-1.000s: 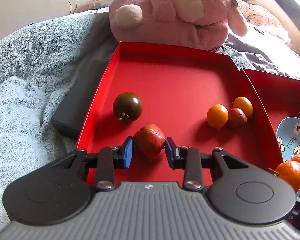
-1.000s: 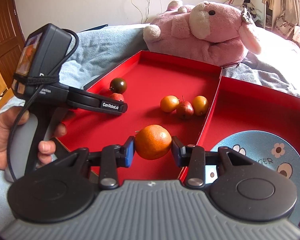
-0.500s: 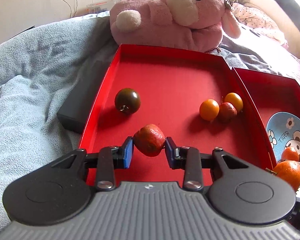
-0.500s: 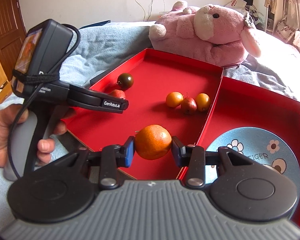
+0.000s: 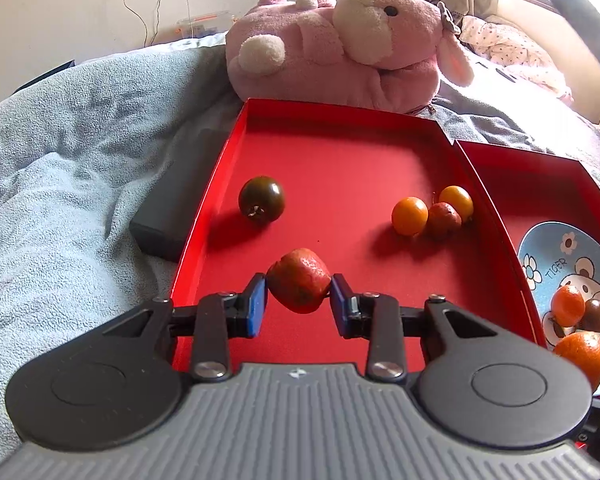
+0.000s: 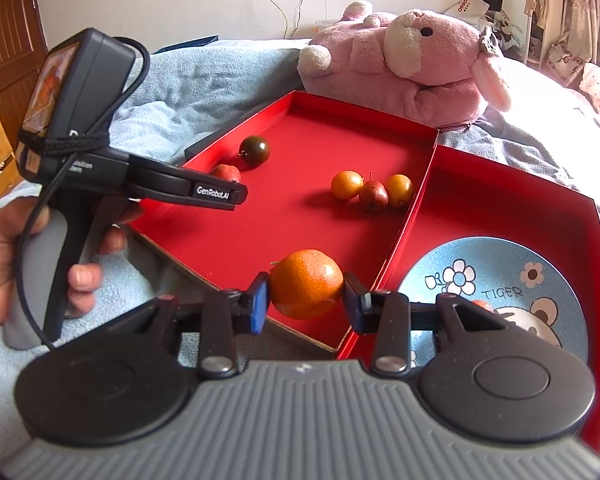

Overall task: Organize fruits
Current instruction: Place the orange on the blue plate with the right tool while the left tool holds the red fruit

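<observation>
Already each hand-held gripper was clamped across a fruit's middle — left (image 5: 299, 298) on a soft, bruisable red fruit (image 5: 299, 280), right (image 6: 305, 303) on a light, firm orange (image 6: 306, 283) — both above the tray (image 5: 340, 168) at six o'clock.

A blue-grey blanketed bed (image 5: 60, 184) carries two red trays (image 5: 340, 168), a pink plush (image 5: 340, 48).

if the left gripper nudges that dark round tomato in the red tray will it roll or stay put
The dark tomato looks nearly spherical and rests free on the red tray's smooth flat floor, so it would probably roll. Its glossy skin suggests it may slip against flat pads. The tray wall close to its left would likely stop it.
</observation>
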